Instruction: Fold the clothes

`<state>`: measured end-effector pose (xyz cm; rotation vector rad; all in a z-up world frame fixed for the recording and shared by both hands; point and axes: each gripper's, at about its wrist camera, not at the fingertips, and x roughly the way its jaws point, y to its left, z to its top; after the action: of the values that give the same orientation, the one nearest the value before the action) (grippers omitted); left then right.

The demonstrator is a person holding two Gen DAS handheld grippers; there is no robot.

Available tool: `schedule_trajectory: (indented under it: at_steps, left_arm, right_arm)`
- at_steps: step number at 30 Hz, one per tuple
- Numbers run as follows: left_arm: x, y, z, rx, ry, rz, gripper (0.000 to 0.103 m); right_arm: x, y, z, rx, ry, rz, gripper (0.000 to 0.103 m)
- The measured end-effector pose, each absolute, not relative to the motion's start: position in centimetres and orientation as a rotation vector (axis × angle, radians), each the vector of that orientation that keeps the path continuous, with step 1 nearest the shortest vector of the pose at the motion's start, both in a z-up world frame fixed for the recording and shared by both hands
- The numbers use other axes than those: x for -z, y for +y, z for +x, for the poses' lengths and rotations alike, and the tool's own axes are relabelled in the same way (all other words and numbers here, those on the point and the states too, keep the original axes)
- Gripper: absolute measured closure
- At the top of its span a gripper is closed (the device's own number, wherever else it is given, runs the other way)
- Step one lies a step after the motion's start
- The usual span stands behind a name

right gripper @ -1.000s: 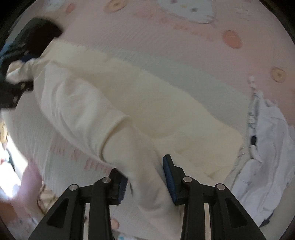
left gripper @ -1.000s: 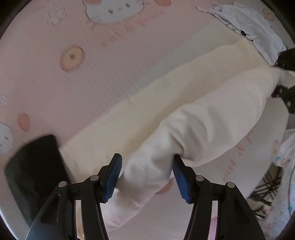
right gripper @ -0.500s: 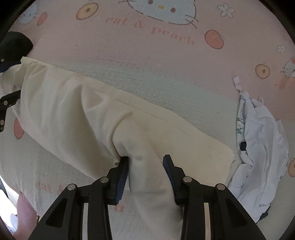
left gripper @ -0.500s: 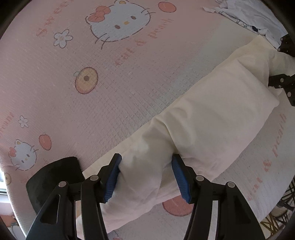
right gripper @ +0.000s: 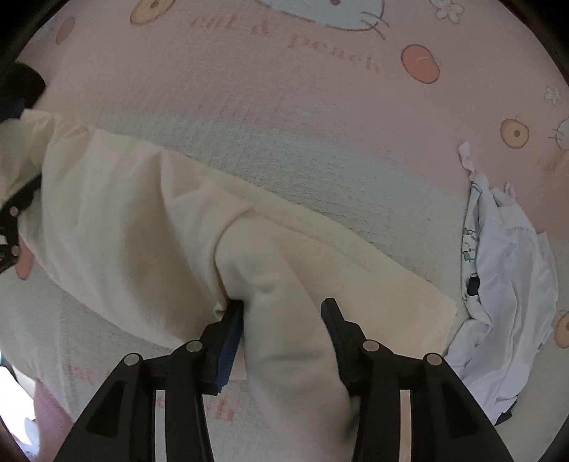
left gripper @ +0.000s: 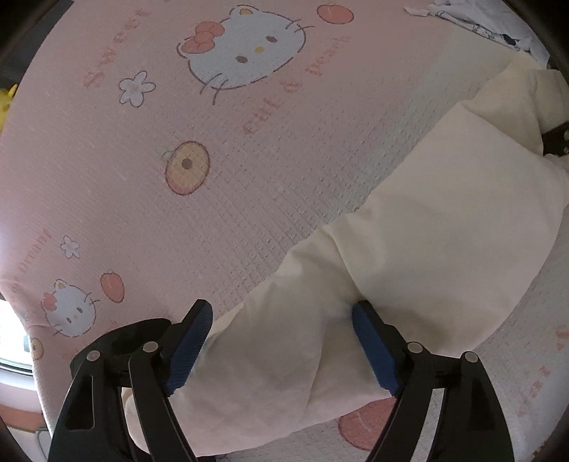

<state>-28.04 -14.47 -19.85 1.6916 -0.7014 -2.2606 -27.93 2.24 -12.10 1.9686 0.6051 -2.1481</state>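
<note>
Below me: pink quilted bedspread point(left gripper: 149, 199), printed with cartoon cat faces point(left gripper: 245, 46), peaches point(right gripper: 421, 64), flowers and pink lettering. Bright daylight at near left edge point(left gripper: 10, 341). Dark furniture, far left corner point(left gripper: 28, 32).

Both tongs same build. Left tongs point(left gripper: 281, 346): two black plastic fingers, angular linkage arms with triangular cut-outs, silver round pivot screws, two showing per side. Blue ribbed pads point(left gripper: 188, 350) on the inner finger faces. Right tongs point(right gripper: 282, 334): same black linkage, same silver screws, triangular cut-outs in the outer arms; blue pad point(right gripper: 227, 355) visible on one finger only, the other finger's inner face is dark. No cables or markings visible.
</note>
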Motion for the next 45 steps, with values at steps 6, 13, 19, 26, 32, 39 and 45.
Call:
schedule_trajectory:
  at_steps: [6,13,19,26,32,39,45]
  left_arm:
    - [17.2,-16.2,-28.2,2.348,-0.448,1.630,0.021]
    - [9.6,-18.0,-25.7,2.623,0.018,1.440,0.021]
    - [10.0,-20.8,-22.5,2.510,0.098,1.455,0.021]
    - [11.3,-22.7,-19.1,2.340,0.015,1.488,0.021]
    - [11.8,-24.8,-16.6,2.253,0.053,1.494,0.021]
    - [12.2,-27.6,-16.6,2.260,0.211,1.450,0.021]
    - [14.0,-27.4,-17.6,2.240,0.186,1.466,0.021]
  right_arm:
    - [4.4,4.5,-26.8,2.366,0.519,1.813,0.029]
    - [1.7,7.0,-26.7,2.554,0.557,1.647,0.027]
    - [0.4,7.3,-20.4,2.555,0.469,1.655,0.027]
    - [2.1,7.6,-18.2,2.507,0.372,1.731,0.027]
    - [2.0,9.9,-17.3,2.608,0.335,1.743,0.027]
    - [2.3,13.0,-16.2,2.714,0.266,1.732,0.027]
    - [4.2,14.6,-16.9,2.722,0.211,1.734,0.027]
